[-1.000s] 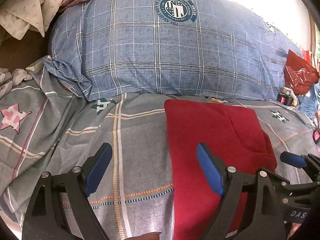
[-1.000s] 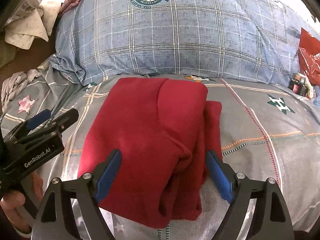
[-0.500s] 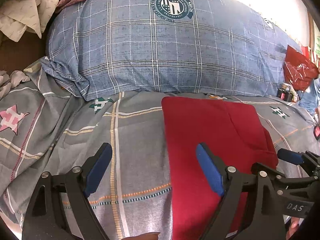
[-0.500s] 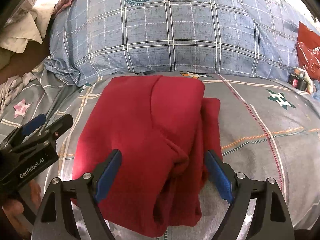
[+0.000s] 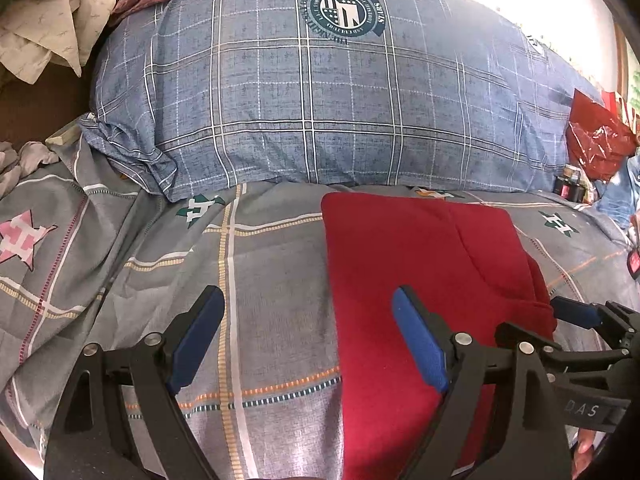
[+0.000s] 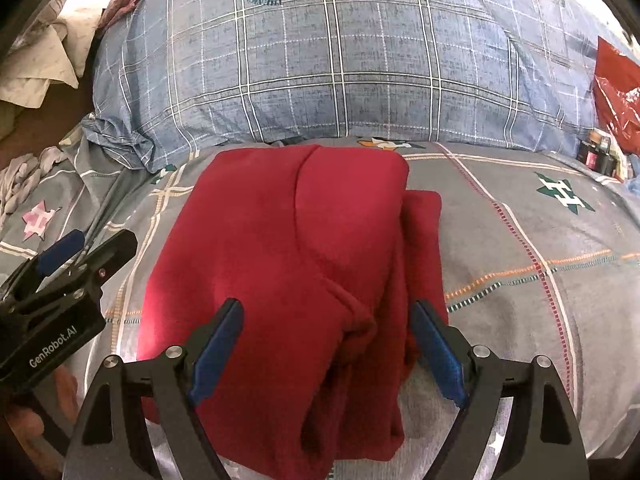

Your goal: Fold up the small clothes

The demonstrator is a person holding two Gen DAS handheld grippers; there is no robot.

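Note:
A folded red garment (image 5: 420, 260) lies flat on the grey patterned bedsheet (image 5: 260, 280), just in front of a big blue plaid pillow (image 5: 320, 100). My left gripper (image 5: 306, 300) is open over the garment's left edge, one pad above the sheet and the other above the red cloth. My right gripper (image 6: 326, 306) is open above the garment's (image 6: 280, 240) near right part, where the folded layers bunch up. Nothing is pinched in either. Each gripper shows in the other's view: right gripper (image 5: 576, 312), left gripper (image 6: 68, 248).
A red plastic bag (image 5: 596, 144) and small dark bottles (image 5: 570, 186) sit at the far right by the pillow. Crumpled pale cloth (image 5: 44, 36) lies at the far left. A hand (image 6: 24, 424) shows at the lower left. Bare sheet (image 6: 520, 260) stretches right of the garment.
Nothing notable: both grippers stay open over the garment, and the right wrist view has only drifted slightly.

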